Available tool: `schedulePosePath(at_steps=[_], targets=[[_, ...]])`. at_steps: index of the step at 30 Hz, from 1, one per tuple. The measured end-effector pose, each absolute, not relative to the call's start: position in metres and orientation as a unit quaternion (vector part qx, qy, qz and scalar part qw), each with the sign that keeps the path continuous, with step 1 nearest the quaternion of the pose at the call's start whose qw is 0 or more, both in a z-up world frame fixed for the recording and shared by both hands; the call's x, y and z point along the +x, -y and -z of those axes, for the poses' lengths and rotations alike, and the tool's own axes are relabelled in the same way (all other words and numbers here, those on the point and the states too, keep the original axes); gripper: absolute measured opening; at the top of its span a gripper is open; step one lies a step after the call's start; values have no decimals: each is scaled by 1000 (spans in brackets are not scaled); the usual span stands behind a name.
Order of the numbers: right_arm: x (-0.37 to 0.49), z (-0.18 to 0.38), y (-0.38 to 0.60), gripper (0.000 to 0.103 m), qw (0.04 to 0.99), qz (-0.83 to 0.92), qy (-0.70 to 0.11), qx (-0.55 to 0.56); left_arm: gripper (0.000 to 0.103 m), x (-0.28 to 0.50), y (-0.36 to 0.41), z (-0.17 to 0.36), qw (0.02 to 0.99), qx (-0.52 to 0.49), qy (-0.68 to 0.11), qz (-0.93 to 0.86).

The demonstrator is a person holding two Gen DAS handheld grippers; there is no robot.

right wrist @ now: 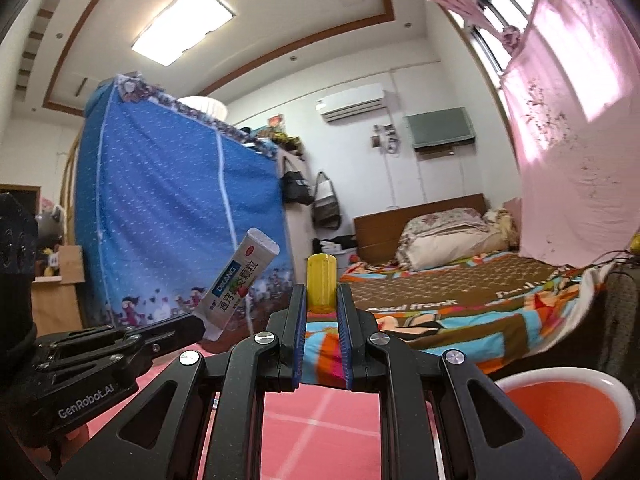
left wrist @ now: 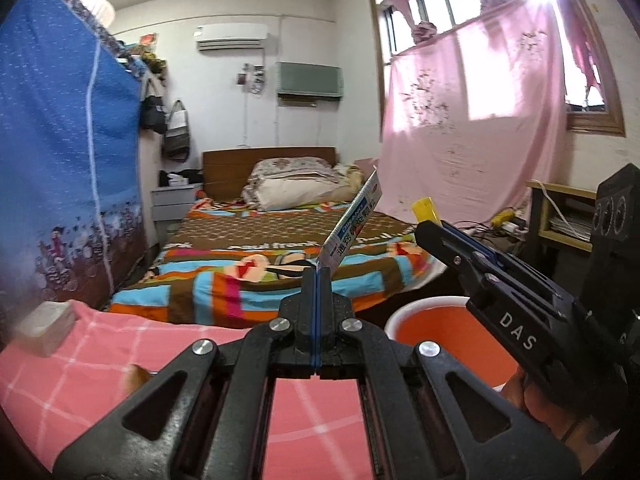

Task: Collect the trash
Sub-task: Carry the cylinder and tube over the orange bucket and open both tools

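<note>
Your two pieces of trash are both off the surface and in the air. The medicine box is pinched by one thin edge in your left gripper, whose jaws are pressed flat together on it. The box's long axis leans up toward about one o'clock in the left wrist view. The yellow tube stands nearly upright, toward twelve o'clock, clamped between the blue pads of your right gripper.

What the coming move turns on is the bin, white-rimmed with an orange inside. From the left gripper it lies at about four o'clock, low and close, partly hidden behind the right gripper. From the right gripper it sits at about five o'clock, at the bottom right corner of that view. Judging by this, your right hand is the nearer one, and neither item is over the opening yet.

Both grippers point roughly level across the room toward the bed, side by side, the left one tipped slightly downward. The pink checked cloth lies beneath them. You would need to swing right and tip down before letting go.
</note>
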State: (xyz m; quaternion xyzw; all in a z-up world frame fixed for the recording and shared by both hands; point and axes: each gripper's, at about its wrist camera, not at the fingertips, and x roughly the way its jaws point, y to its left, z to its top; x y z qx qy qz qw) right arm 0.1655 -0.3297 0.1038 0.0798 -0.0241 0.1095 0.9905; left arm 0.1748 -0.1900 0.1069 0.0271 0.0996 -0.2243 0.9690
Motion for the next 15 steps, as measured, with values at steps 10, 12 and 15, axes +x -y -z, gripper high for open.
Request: schedulePosePath(at_steps=[10, 12, 15], targets=[[151, -88, 380, 13, 995, -42, -2, 91, 3, 171, 245, -93, 949, 41, -129, 283], [150, -85, 388, 13, 995, -33, -12, 95, 3, 174, 253, -89, 944, 38, -143, 294], [150, -79, 399, 13, 993, -27, -27, 109, 3, 178, 264, -84, 938, 34, -165, 302]])
